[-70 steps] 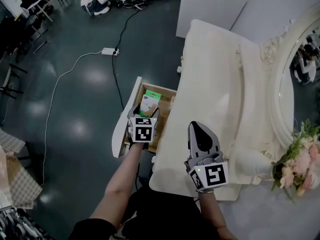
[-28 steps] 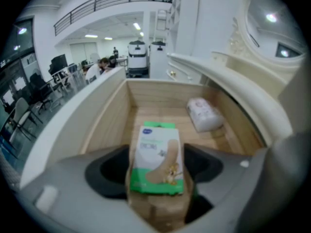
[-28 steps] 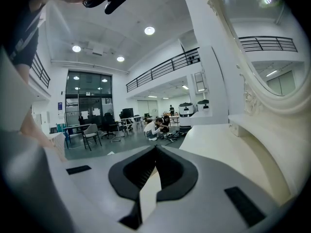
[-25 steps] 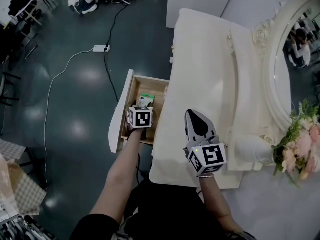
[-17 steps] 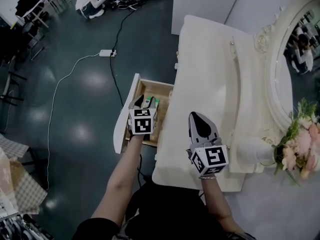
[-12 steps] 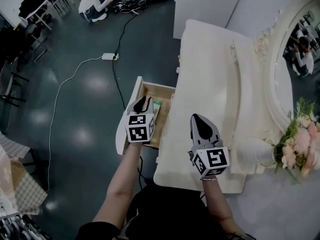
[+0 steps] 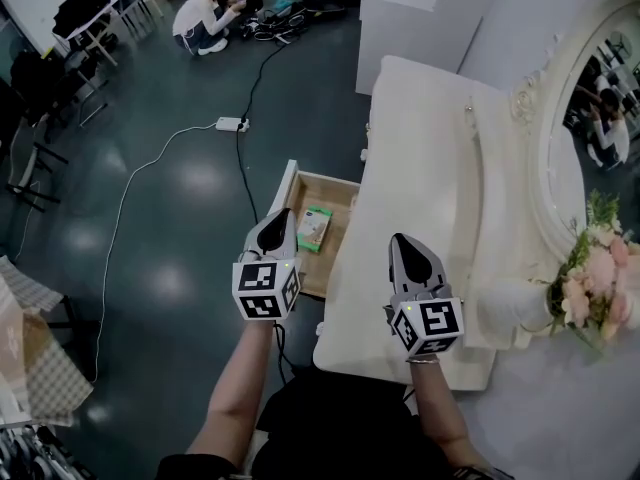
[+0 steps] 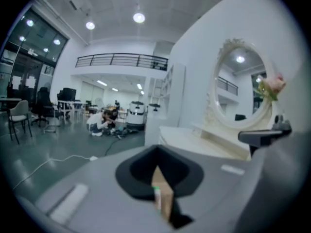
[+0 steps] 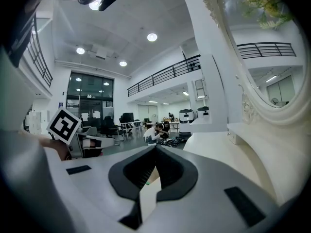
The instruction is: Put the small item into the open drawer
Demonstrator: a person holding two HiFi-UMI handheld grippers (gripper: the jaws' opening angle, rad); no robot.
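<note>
The small item, a green and white box [image 7: 315, 226], lies flat inside the open wooden drawer [image 7: 336, 200], with nothing touching it. My left gripper [image 7: 278, 220] hovers over the drawer's near left edge, just short of the box, its jaws shut and empty. In the left gripper view the shut left gripper [image 8: 158, 173] leaves only a narrow slit, and a strip of drawer wood [image 8: 165, 200] shows through it. My right gripper [image 7: 406, 244] hangs shut and empty above the near end of the white dressing table [image 7: 430, 158]. The right gripper view shows the right gripper [image 9: 154, 174] with its jaws together.
An oval mirror [image 7: 600, 98] in an ornate white frame stands along the table's right side, with pink flowers [image 7: 600, 278] near its near end. On the dark floor to the left lie a power strip [image 7: 231, 124] and cables. A person [image 7: 212, 8] sits on the floor far off.
My left gripper has drawn back out of the drawer toward me, and its jaws have gone from open to shut. The box stays in the drawer. The right gripper has hardly moved.
</note>
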